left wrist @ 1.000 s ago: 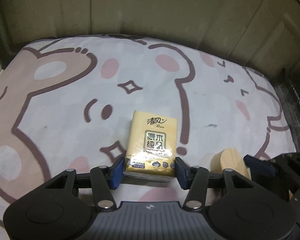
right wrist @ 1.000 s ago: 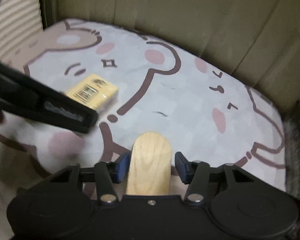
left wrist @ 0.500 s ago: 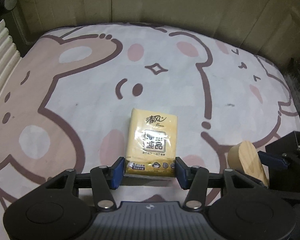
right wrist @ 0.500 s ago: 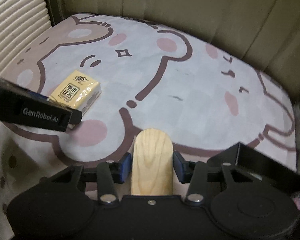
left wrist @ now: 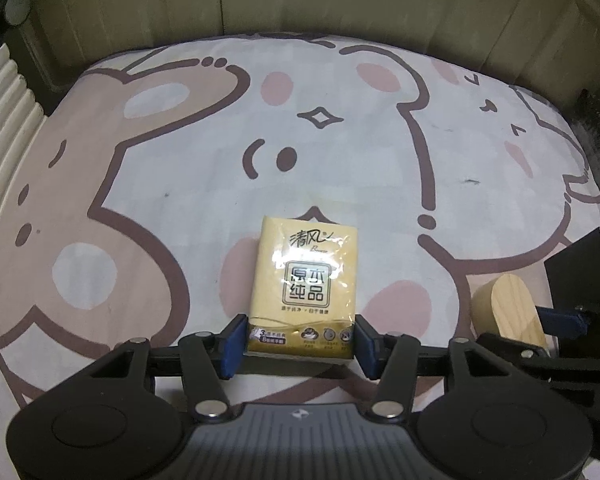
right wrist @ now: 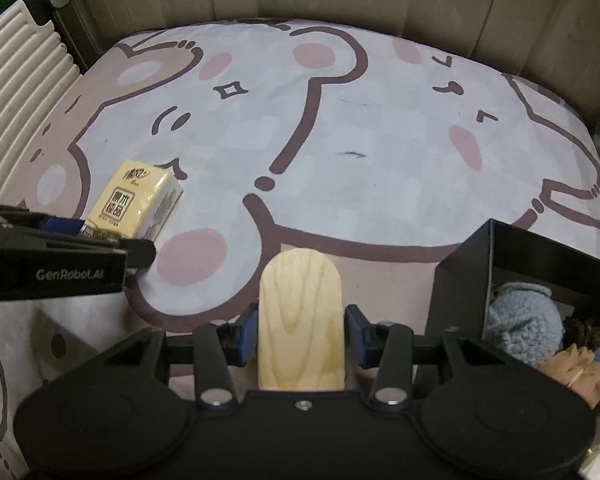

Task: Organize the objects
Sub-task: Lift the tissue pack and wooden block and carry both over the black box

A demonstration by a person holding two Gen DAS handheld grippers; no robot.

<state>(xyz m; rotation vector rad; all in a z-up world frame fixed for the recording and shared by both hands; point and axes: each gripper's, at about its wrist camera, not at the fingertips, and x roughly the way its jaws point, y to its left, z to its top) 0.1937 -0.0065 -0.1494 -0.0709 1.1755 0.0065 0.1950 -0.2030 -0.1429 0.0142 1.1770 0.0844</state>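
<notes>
**Both grippers loaded, nothing yet put away**

Cartoon bears and rabbits in pink and brown cover the bed sheet that fills the room's middle, with a beige padded headboard at the far side and a white ribbed panel at the left.

Both objects are now held, and I judge the picking part is done while the placing is still left. The left gripper is closed on the near end of the tissue pack, one blue pad on each side. Whether the pack is lifted or rests on the sheet, I cannot tell. The right gripper is clamped on the wooden block, which stands out forward between the pads.

At the near right stands a black box, open, and inside it a grey-blue knitted thing and some other soft items are visible. This box is probably where things should go, but neither held object is inside it.

The tissue pack is a yellow, glossy plastic packet with Chinese characters in a square frame; it looks soft and can be squeezed. The wooden block is pale, with clear grain and a rounded far end, and it looks hard and smooth.
</notes>
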